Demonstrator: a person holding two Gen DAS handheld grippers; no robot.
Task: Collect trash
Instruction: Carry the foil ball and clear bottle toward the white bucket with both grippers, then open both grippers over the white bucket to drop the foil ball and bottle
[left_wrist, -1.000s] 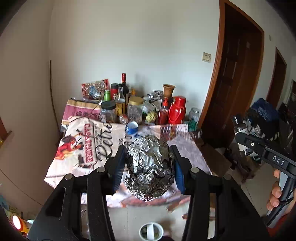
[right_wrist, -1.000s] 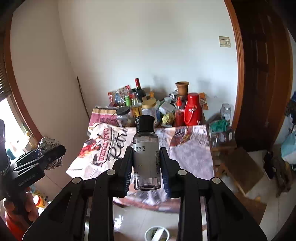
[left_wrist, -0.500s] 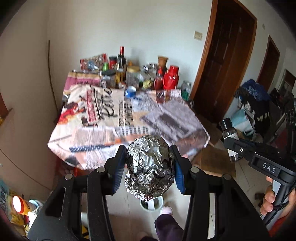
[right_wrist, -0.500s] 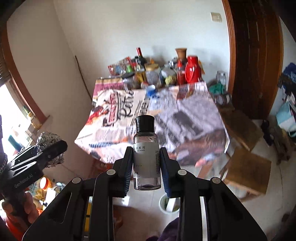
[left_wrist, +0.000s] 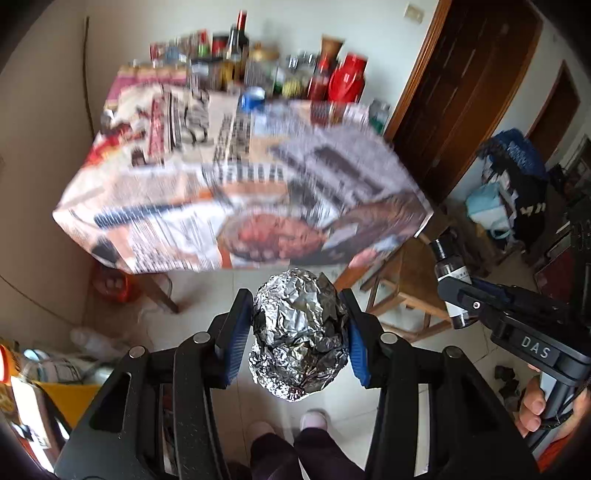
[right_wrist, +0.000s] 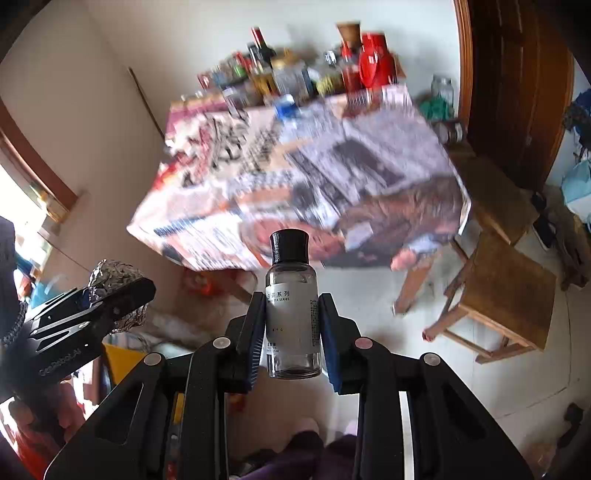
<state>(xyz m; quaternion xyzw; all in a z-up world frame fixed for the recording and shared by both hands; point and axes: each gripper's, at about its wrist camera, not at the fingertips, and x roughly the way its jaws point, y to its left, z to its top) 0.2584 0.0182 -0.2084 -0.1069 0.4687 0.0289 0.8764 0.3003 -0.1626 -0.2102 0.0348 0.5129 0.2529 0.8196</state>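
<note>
My left gripper (left_wrist: 300, 334) is shut on a crumpled ball of aluminium foil (left_wrist: 301, 332) and holds it in the air above the tiled floor, in front of the table. My right gripper (right_wrist: 292, 332) is shut on a small clear bottle with a black cap (right_wrist: 291, 306), held upright above the floor. The bottle (left_wrist: 448, 280) and right gripper also show at the right of the left wrist view. The foil ball (right_wrist: 118, 280) shows at the left of the right wrist view.
A table covered in printed newspaper (left_wrist: 240, 177) stands ahead, with bottles, jars and a red jug (left_wrist: 347, 83) along its far edge. Wooden stools (right_wrist: 506, 291) stand at its right. A dark wooden door (left_wrist: 461, 92) is behind. My feet (left_wrist: 314, 421) are below.
Both grippers have tilted further down and drawn back from the table, still holding the foil ball and the bottle. The white bin seen on the floor earlier is out of view.
</note>
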